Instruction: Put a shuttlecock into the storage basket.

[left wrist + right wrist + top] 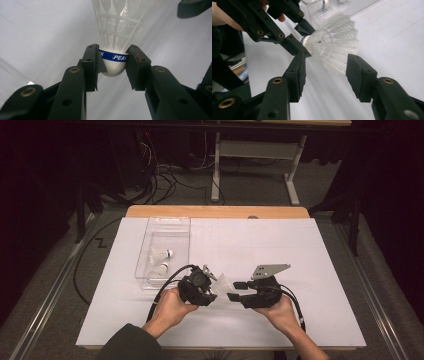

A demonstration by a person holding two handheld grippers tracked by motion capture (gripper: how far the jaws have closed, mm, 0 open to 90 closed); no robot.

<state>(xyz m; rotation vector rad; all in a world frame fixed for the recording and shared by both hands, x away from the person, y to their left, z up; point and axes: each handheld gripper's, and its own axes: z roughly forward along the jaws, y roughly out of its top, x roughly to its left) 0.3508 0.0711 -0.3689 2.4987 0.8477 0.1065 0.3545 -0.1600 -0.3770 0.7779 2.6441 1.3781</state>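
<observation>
High view: left claw (pixel 212 296) and right claw (pixel 237 291) face each other near the front edge of the white worktop (pixel 300 270), a white shuttlecock (pixel 223 284) between them, hard to make out against the white surface. A clear plastic box (pixel 165 251) sits just left of the hands with two more shuttlecocks (pixel 161 254) inside; their details are too small. Cables and a desk frame lie on the floor beyond the worktop.

Left gripper view: left claw (pixel 113 65) clamped on the shuttlecock (pixel 117 30) at its rounded cork, pads pressing both sides. The blue band around the cork reads "PEAK"; the rest of the lettering is covered by the pads. The skirt top is cut off by the frame edge.

Right gripper view: right claw (pixel 325 72) stands apart, pads on either side of the shuttlecock (pixel 334 47) skirt without pressing it. The left claw (pixel 299 41) grips the cork end. The box at the top is blurred.
</observation>
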